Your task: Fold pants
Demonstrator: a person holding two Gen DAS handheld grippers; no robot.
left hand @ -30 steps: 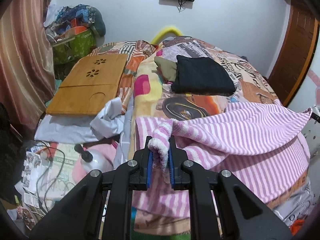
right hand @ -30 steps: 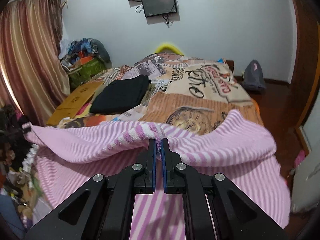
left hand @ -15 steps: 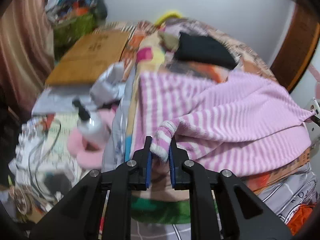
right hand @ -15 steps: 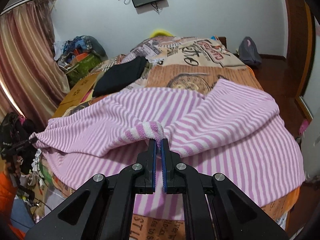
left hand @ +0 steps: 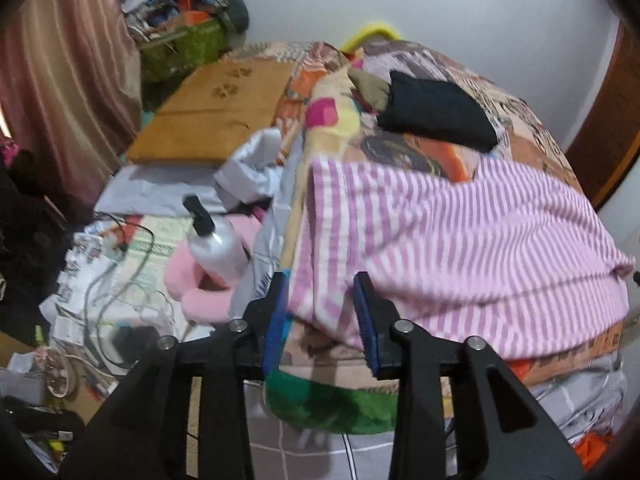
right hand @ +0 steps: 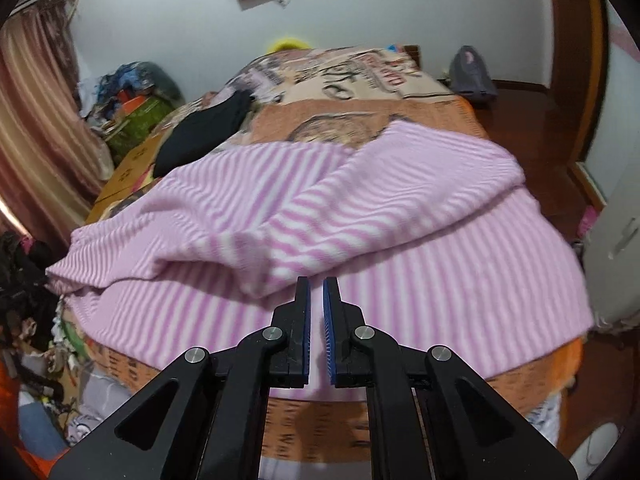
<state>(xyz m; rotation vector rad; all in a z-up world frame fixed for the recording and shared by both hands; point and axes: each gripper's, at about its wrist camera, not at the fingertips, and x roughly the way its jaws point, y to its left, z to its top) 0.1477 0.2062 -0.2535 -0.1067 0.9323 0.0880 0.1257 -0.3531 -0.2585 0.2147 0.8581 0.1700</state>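
Note:
Pink-and-white striped pants (left hand: 460, 240) lie folded over themselves across the near end of the bed (left hand: 528, 132). My left gripper (left hand: 320, 280) is over their near left corner. Its jaws are opening, and the corner rests loosely between the blue pads without being pressed. In the right wrist view the upper layer of the pants (right hand: 360, 200) drapes over the lower one. My right gripper (right hand: 316, 280) has its pads almost together at the edge of that fold, apparently still pinching it. Motion blur hides the exact contact.
A folded black garment (left hand: 436, 112) sits farther up the bed. A wooden lap tray (left hand: 216, 120), a pump bottle (left hand: 216, 244), pink slippers (left hand: 204, 296) and cables (left hand: 112, 272) crowd the floor on the left. On the right are a wooden door (right hand: 576, 80) and a grey bag (right hand: 472, 72).
Both grippers came down toward the bed's near edge, laying the lifted fold over the lower layer. The left jaws parted and let go of the pinched corner. The right pads stayed close together.

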